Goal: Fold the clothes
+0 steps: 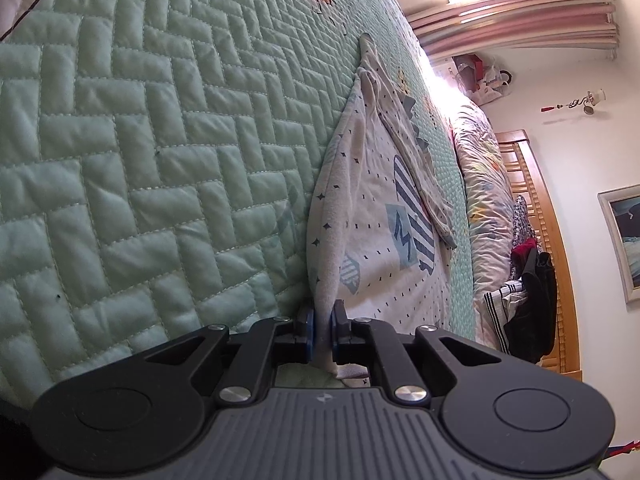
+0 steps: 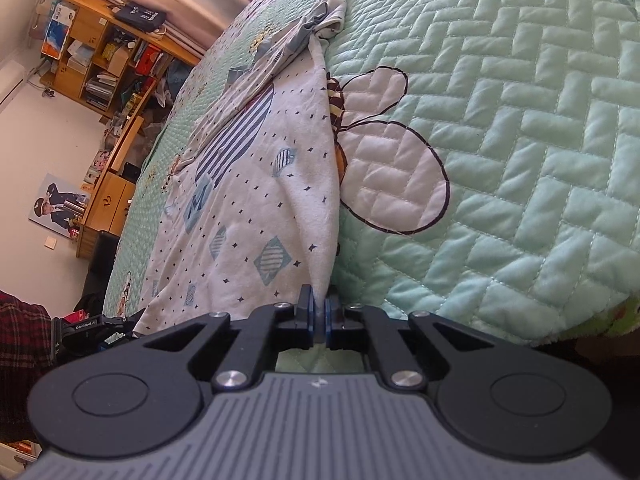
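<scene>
A white child's shirt (image 1: 372, 224) with small dark diamonds, a blue striped balloon print and a letter M lies spread on the mint quilted bedspread (image 1: 140, 160). My left gripper (image 1: 322, 320) is shut on the shirt's near hem, cloth pinched between its blue pads. In the right wrist view the same shirt (image 2: 256, 216) stretches away toward its collar and bunched sleeve (image 2: 324, 20). My right gripper (image 2: 319, 312) is shut on the hem's other near edge, cloth squeezed between the pads.
A bee picture (image 2: 384, 148) is stitched into the bedspread (image 2: 520, 160) beside the shirt. A rolled duvet (image 1: 480, 184) and dark clothes (image 1: 528, 312) lie along the wooden headboard. Wooden shelves (image 2: 100, 52) stand beyond the bed. A plaid sleeve (image 2: 20, 340) shows at left.
</scene>
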Motion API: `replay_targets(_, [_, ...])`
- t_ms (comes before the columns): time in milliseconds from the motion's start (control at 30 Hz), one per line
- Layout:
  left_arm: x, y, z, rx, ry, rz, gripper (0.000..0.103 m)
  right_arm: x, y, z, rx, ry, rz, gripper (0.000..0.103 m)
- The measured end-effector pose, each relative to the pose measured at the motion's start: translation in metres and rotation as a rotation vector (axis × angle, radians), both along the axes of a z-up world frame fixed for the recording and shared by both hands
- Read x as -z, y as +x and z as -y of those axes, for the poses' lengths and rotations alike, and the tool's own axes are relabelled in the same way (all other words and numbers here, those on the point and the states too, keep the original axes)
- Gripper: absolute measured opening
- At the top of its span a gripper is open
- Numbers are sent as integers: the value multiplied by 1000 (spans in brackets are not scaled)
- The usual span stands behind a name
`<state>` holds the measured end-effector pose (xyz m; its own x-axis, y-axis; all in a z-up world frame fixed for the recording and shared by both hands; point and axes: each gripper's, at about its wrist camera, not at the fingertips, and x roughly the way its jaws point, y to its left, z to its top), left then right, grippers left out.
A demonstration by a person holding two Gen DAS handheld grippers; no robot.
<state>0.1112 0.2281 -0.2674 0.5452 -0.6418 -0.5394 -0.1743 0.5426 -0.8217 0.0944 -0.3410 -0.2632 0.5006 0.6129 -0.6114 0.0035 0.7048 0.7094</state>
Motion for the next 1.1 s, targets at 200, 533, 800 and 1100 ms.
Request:
replay_targets(200, [-1,0,1,1,-2,-1,8,0,0,1,-3,5,4,7])
replay_targets(533, [-7,-1,1,7,-7,15,36,-12,-10,19,60,80,44,57])
replay_targets(800, [-16,-3,-2,11,-26,49,73,-7,-19,35,156,142,34,61])
replay_targets(1100, [-20,-5,-3,3,-23,47,78,-2,-22,33,187,185,34,62])
